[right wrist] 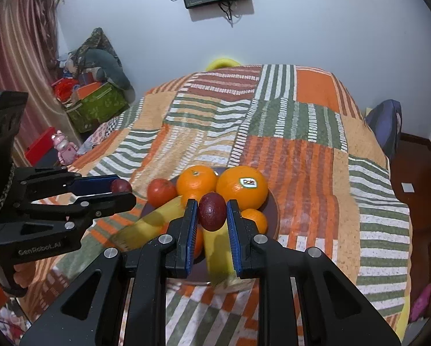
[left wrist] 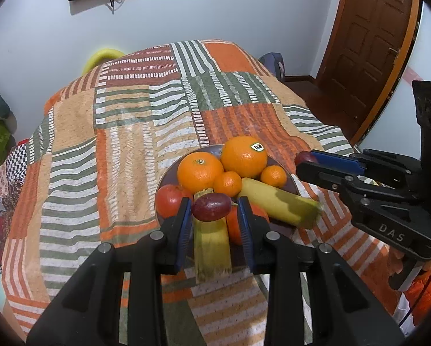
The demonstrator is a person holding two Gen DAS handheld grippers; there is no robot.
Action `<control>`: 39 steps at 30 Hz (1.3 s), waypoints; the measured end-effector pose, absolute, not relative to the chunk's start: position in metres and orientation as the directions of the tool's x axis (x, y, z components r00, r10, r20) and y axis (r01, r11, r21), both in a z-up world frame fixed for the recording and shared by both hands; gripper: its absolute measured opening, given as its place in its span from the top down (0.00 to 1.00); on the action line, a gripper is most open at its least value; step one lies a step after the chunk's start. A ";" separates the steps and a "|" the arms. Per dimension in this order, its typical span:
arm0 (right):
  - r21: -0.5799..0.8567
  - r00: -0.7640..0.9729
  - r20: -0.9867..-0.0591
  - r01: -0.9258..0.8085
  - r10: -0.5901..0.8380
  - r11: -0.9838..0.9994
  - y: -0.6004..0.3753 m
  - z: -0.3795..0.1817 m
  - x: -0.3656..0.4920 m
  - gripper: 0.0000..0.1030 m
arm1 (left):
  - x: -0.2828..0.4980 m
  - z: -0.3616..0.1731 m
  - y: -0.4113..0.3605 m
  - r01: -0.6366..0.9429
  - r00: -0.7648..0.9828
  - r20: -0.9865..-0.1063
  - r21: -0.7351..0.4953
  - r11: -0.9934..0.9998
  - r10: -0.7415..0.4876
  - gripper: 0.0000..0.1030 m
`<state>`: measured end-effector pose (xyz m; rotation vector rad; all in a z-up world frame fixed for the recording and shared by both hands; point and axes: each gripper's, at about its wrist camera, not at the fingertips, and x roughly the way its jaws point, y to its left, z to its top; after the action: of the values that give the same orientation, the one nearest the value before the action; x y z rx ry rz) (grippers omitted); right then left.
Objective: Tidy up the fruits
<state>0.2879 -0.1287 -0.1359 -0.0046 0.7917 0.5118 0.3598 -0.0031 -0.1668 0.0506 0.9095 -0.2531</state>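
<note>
Patchwork cloth (left wrist: 123, 144) in orange, green and white stripes covers the whole table, and near its front edge sits a dark round plate (left wrist: 163, 178) heaped with fruit. Over that plate hang two black grippers with blue pads. The left gripper (left wrist: 214, 210) is clamped on a dark red grape (left wrist: 212, 206), which lies crosswise between its pads above the plate's near side. The right gripper (right wrist: 212, 212) is likewise closed on a second dark red grape (right wrist: 212, 211), this one standing on end between its pads. From the right wrist view the left gripper (right wrist: 120, 189) shows side-on at the left, its grape (right wrist: 120, 186) peeking out at the tips.

On the plate, two bananas (left wrist: 278, 203) lie toward the near side, one pointing off to the right over the rim, the other (left wrist: 211, 248) running toward the table's front edge under the left gripper. Behind them sit two big oranges: one bearing a sticker (left wrist: 244, 157), the other (left wrist: 200, 170) touching it on the left. A red apple (left wrist: 170, 200) rests at the plate's left edge. Two small mandarins (left wrist: 227, 183) (left wrist: 273, 176) nestle between the oranges and the bananas.
</note>
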 end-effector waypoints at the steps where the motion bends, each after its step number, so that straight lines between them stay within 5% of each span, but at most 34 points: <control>1: 0.186 0.586 -0.683 -0.439 0.437 0.879 -0.129 -0.137 0.290 0.82 | 0.364 -0.169 -0.004 0.237 0.582 -0.789 -0.064 0.969 -0.195 0.69; 29: 0.227 0.517 -0.737 -0.418 0.436 0.880 -0.123 -0.183 0.322 0.81 | 0.403 -0.219 -0.017 0.206 0.497 -0.851 -0.075 0.976 -0.170 0.66; 39: 0.228 0.519 -0.735 -0.418 0.437 0.880 -0.126 -0.176 0.314 0.65 | 0.392 -0.209 -0.010 0.189 0.513 -0.841 -0.083 0.978 -0.171 0.53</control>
<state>0.3136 -0.1259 -0.1758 0.0238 0.8882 0.5125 0.3925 -0.0095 -0.2094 0.0203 1.0091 -0.2164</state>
